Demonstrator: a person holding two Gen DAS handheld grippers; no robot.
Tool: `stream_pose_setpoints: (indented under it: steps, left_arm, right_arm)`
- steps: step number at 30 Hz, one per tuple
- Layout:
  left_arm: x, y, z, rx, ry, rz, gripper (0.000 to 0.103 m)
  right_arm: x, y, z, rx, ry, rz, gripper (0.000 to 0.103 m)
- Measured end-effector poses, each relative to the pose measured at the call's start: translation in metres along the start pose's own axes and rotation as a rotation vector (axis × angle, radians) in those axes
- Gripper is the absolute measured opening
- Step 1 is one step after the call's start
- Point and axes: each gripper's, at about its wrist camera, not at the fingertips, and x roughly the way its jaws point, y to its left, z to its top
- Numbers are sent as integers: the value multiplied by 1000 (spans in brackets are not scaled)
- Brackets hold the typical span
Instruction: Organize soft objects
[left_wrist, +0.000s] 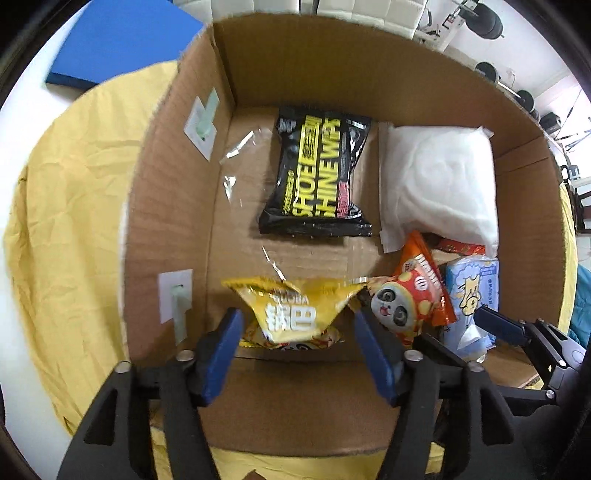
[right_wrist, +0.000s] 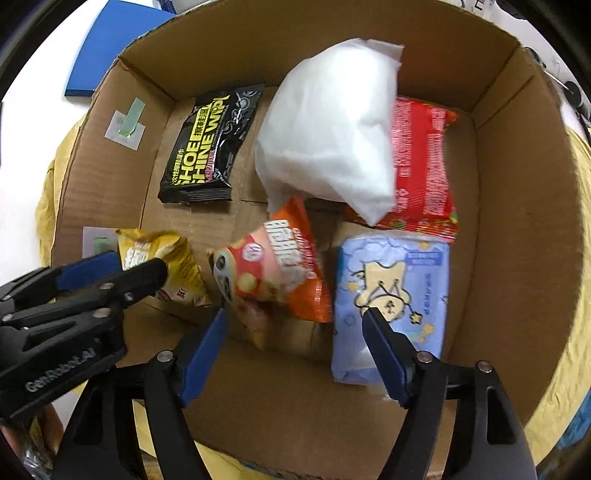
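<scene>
While both grippers hang over the open cardboard box (left_wrist: 177, 184), its contents lie like this:

Left gripper (left_wrist: 295, 332): fingers spread apart, pointing down over the yellow snack bag (left_wrist: 295, 314); the bag sits between the blue pads, and neither pad presses on it.
Right gripper (right_wrist: 295, 339): fingers wide apart, gripping nothing; the orange panda snack bag (right_wrist: 280, 266) lies between and beyond them, blurred, and the right pad overlaps the blue tissue pack (right_wrist: 399, 280).
Yellow snack bag: near corner of the box floor, by the left wall.
Shoe shine wipes pack (left_wrist: 317, 173): black, flat on the box floor towards the far wall.
White soft pack (right_wrist: 332, 136): beside the wipes, lying partly on the red packet (right_wrist: 424, 166).
Blue tissue pack: near right part of the box, just beside the orange bag.
Box: rests on a yellow cloth (left_wrist: 74, 221) over the desk.
</scene>
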Motion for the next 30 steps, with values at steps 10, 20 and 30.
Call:
stream_pose_setpoints:
  steps: [10,20,30]
  left_arm:
    - [-40,-4,-17,-2,-95,33,99]
    - [-106,-25,-38,-20,-218,11,99]
    - [-202,-47,-85,-22,-362,-2,99]
  right_arm:
    - [-37,-14,-8,35,-55,-61,103]
    - [-112,-21,-29,32,-185,-100,103]
    - [-222,-34,-81,33,-322,-77,103]
